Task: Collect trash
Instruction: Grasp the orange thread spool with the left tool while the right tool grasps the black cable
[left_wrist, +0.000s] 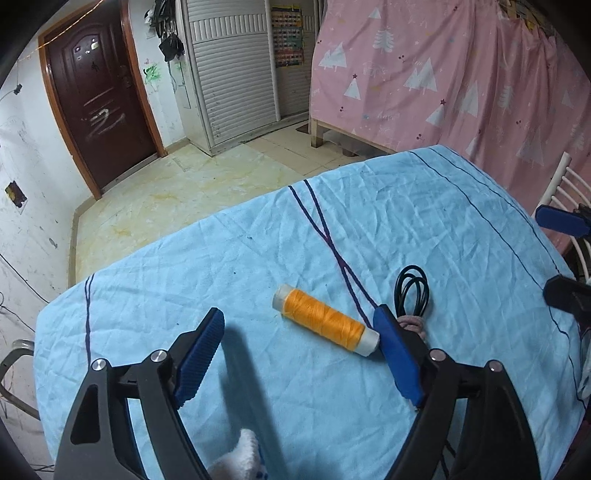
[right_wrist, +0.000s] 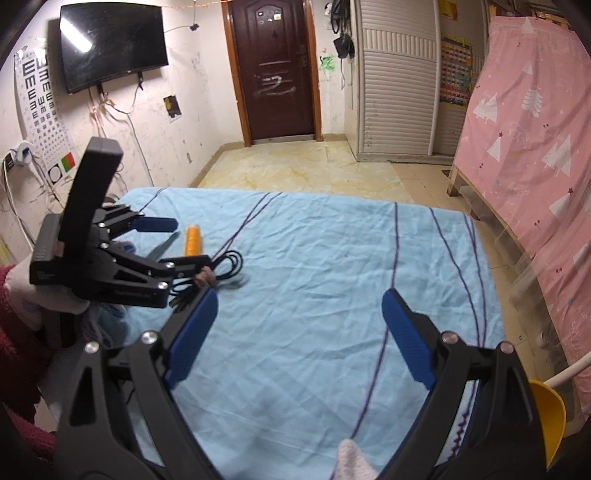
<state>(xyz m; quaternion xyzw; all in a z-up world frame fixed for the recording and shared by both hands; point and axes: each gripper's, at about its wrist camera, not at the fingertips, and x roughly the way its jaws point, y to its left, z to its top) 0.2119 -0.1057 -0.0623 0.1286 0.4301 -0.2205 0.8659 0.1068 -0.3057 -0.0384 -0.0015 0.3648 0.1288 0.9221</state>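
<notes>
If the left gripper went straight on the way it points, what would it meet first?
Probably the orange thread spool, lying on the blue cloth between the open left gripper fingers, nearer the right one. Depth is uncertain; it might meet the cloth first.

wide bare stretch of blue tablecloth (right_wrist: 332, 266) ahead of the right gripper (right_wrist: 299, 317), left gripper (left_wrist: 299, 325) spread wide round the orange thread spool (left_wrist: 325, 319), black cable coil (left_wrist: 412, 291) just beside its right finger, crowding that side
</notes>
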